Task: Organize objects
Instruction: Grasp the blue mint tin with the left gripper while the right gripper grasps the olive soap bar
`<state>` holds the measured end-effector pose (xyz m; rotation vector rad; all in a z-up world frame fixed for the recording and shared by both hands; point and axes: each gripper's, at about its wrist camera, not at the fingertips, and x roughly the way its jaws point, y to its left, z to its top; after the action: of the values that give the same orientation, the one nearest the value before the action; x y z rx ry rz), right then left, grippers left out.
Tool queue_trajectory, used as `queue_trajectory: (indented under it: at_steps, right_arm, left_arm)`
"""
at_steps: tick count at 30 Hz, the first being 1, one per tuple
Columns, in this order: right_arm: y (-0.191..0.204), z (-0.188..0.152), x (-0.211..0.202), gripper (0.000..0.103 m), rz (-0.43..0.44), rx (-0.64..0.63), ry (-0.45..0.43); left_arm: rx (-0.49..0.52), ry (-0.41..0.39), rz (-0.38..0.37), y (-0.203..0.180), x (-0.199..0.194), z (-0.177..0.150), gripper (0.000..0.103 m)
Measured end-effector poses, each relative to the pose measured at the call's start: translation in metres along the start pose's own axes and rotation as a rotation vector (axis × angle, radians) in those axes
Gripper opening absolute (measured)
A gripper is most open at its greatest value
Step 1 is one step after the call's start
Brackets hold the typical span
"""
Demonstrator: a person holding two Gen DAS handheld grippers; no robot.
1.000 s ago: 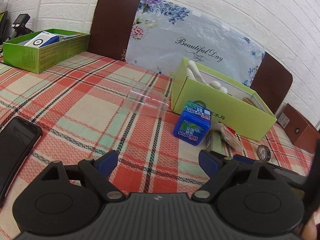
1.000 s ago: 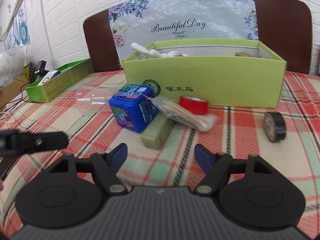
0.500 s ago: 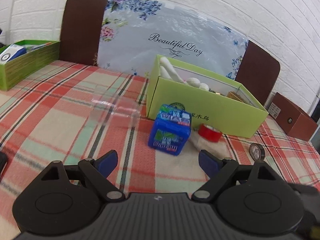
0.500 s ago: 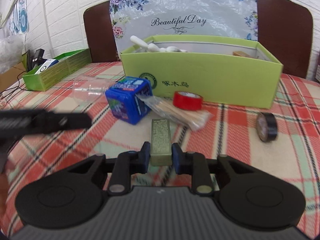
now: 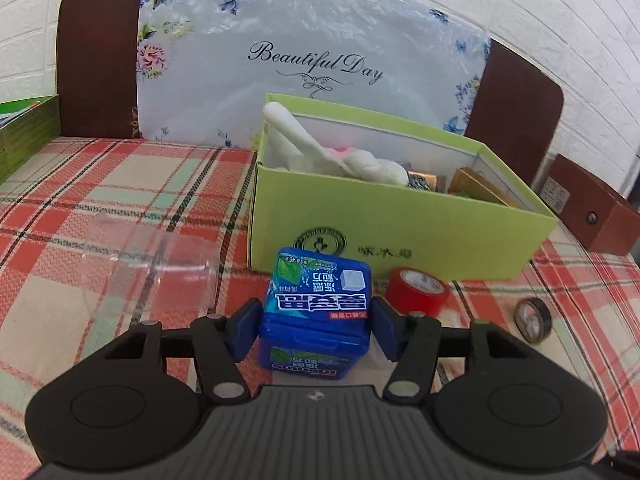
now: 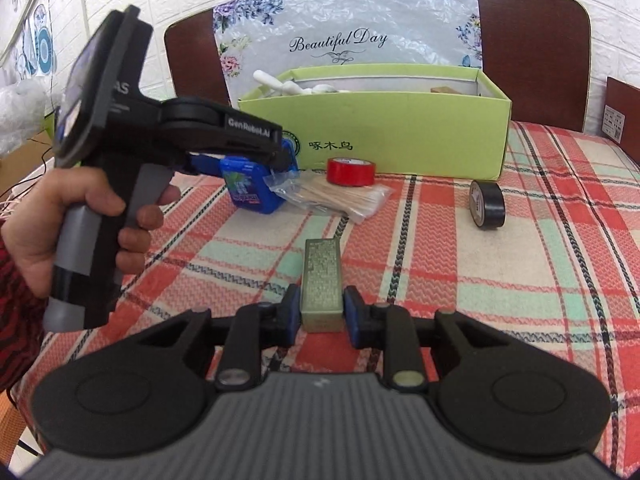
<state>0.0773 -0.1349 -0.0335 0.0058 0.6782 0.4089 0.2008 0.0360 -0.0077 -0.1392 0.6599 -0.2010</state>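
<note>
Blue tin (image 5: 316, 316), light and rigid, sits between my left gripper (image 5: 316, 330) as it closes on the flat sides; my right gripper (image 6: 322, 310) clamps the green bar (image 6: 322, 280).

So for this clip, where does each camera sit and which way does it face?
Left wrist: on the left gripper, facing the green box; its jaws are closing around the blue container.
Right wrist: on the right gripper, same facing, shut on the olive box; the left hand shows.
Shared: green box, blue container, red tape, black tape.
</note>
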Motion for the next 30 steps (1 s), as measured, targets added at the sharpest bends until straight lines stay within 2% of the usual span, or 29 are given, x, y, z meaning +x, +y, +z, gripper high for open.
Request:
queue_trajectory:
  at_steps: [3,9,12,13,14,16,18,22,30]
  right_arm:
    - [0.001,-0.001,-0.005,0.023,0.012,-0.005,-0.001]
    - [0.003,-0.010,-0.016,0.023,0.027,-0.020,0.008]
    - [0.003,-0.014,-0.018,0.024,0.019,-0.014,0.015]
    - [0.004,-0.015,-0.017,0.025,0.016,-0.010,0.014]
    - [0.004,-0.016,-0.017,0.025,0.014,-0.008,0.013]
    - [0.006,-0.015,-0.017,0.033,0.010,-0.008,0.005]
    - [0.008,-0.015,-0.018,0.036,0.001,-0.014,-0.002]
    - [0.008,-0.017,-0.017,0.036,-0.009,-0.018,-0.004]
    - [0.011,-0.011,-0.006,0.036,-0.008,-0.019,-0.007]
  left_arm:
    - [0.004,0.022,-0.039,0.002,-0.023,-0.013,0.061]
    - [0.022,0.068,-0.130,-0.004,-0.076,-0.060,0.061]
    - [0.062,0.052,-0.115,-0.012,-0.087,-0.071,0.065]
    - [0.074,0.036,-0.105,-0.015,-0.087,-0.072,0.073]
    - [0.082,0.024,-0.092,-0.017,-0.087,-0.072,0.077]
    - [0.090,0.018,-0.080,-0.020,-0.084,-0.069,0.077]
    - [0.095,0.025,-0.084,-0.020,-0.083,-0.068,0.077]
    - [0.096,0.028,-0.054,-0.019,-0.083,-0.075,0.077]
    - [0.099,0.047,-0.054,-0.019,-0.076,-0.076,0.077]
